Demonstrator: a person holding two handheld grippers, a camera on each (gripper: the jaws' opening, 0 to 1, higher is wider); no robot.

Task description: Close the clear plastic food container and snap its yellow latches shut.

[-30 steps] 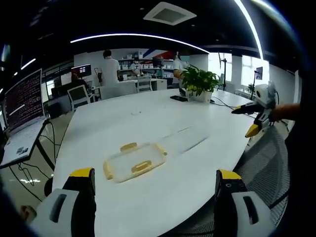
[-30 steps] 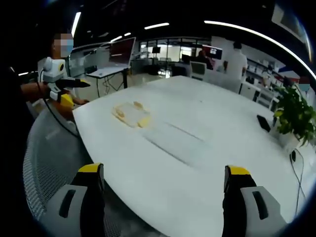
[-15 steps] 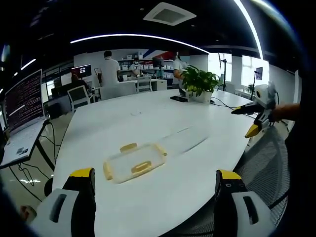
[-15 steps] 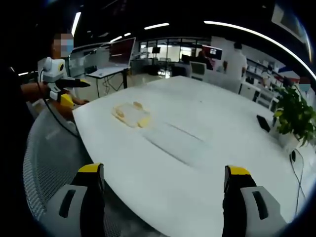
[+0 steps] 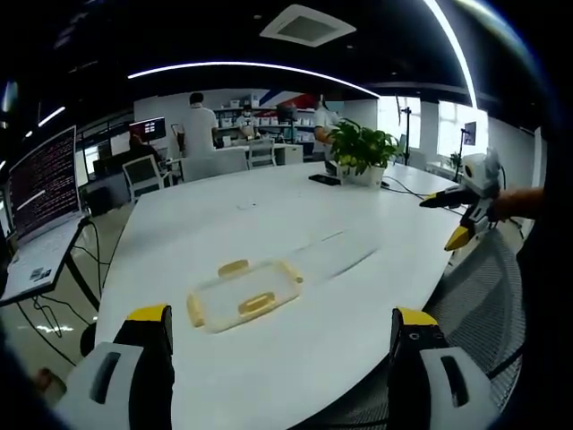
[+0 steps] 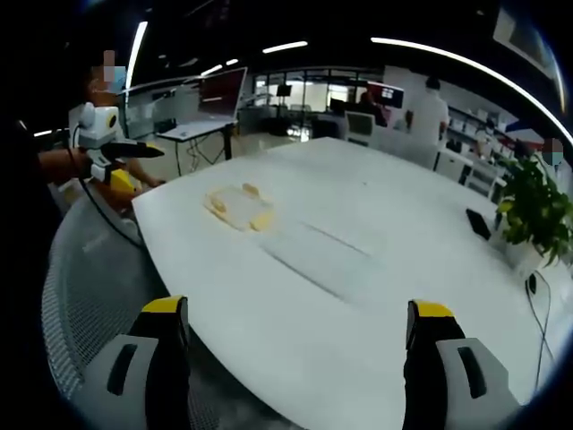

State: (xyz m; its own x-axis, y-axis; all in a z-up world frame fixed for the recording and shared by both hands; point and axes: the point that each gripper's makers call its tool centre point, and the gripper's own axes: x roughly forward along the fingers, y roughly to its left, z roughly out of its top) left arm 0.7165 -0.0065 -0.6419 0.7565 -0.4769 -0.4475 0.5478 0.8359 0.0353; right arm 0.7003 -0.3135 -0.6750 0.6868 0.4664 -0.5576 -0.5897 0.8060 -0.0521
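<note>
Spreading across both views is one large white table (image 5: 269, 224), its far edge toward 12 o'clock in the left gripper view. One clear plastic container (image 5: 243, 293) lies flat on it, just ahead of the left gripper (image 5: 279, 336) at about 11 o'clock from the jaw tips; in the right gripper view the same container (image 6: 238, 206) sits far off at 10 o'clock, near the table's edge. Three yellow latches can be counted on it in the left gripper view, at its far rim, near rim and left end, and a yellow corner shows at the right end; whether they are snapped down is too small to tell.

Two grippers are held clear of the table. The left gripper's jaws stand wide apart with nothing between them, and so do those of the right gripper (image 6: 303, 336). Each also appears in the other's view: the right gripper (image 5: 467, 215) at 3 o'clock, the left gripper (image 6: 115, 163) at 9 o'clock, both held by a partly cut-off arm.

One potted plant (image 5: 363, 152) stands at the table's far end, with one dark phone (image 5: 324, 178) beside it. One laptop (image 5: 43, 206) is cut by the left edge. Three people (image 5: 199, 121) stand in the background, small and blurred.
</note>
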